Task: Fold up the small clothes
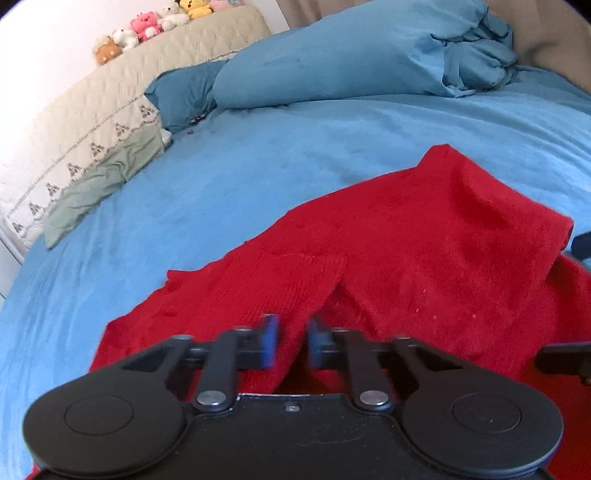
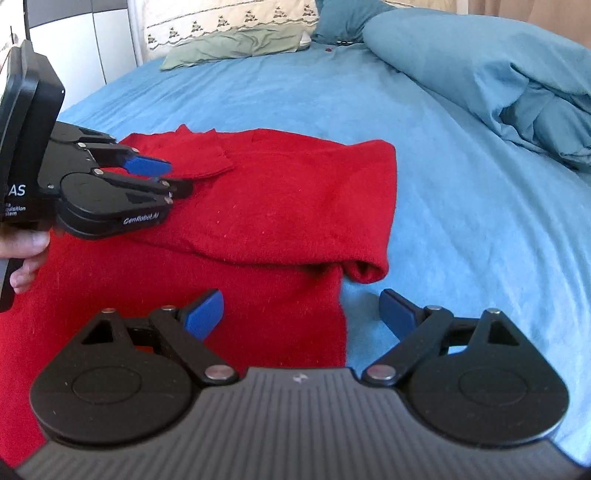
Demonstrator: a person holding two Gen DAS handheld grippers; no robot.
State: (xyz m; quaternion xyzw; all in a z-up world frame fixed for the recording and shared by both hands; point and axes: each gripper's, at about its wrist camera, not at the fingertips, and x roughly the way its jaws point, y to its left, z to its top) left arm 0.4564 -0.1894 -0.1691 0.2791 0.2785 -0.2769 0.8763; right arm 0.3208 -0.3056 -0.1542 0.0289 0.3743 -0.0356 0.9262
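Nearest my left wrist camera sits my left gripper (image 1: pixel 291 341), its jaws nearly together with a strip of the red sweater (image 1: pixel 424 258) running up between the blue pads (image 1: pixel 271 341). Motion blur keeps me from telling whether they pinch the knit or only straddle it. The sweater lies spread on the blue bed (image 1: pixel 184 192), one sleeve folded across the body. If the hold is shallow, I judge the fabric could slide out when I lift, and the fold would sag or drag askew. Only this view shows the row of plush toys (image 1: pixel 147 27) on the headboard.

Closest to my right wrist camera, my right gripper (image 2: pixel 301 314) has its jaws wide apart and empty, hovering over the sweater's edge (image 2: pixel 340 325) where red meets the bedsheet (image 2: pixel 461 221). This view alone shows my left gripper (image 2: pixel 162 175) from the side, low over the sleeve cuff (image 2: pixel 207 155), and the rolled sleeve fold (image 2: pixel 365 271). Closing here might grab sheet along with knit.
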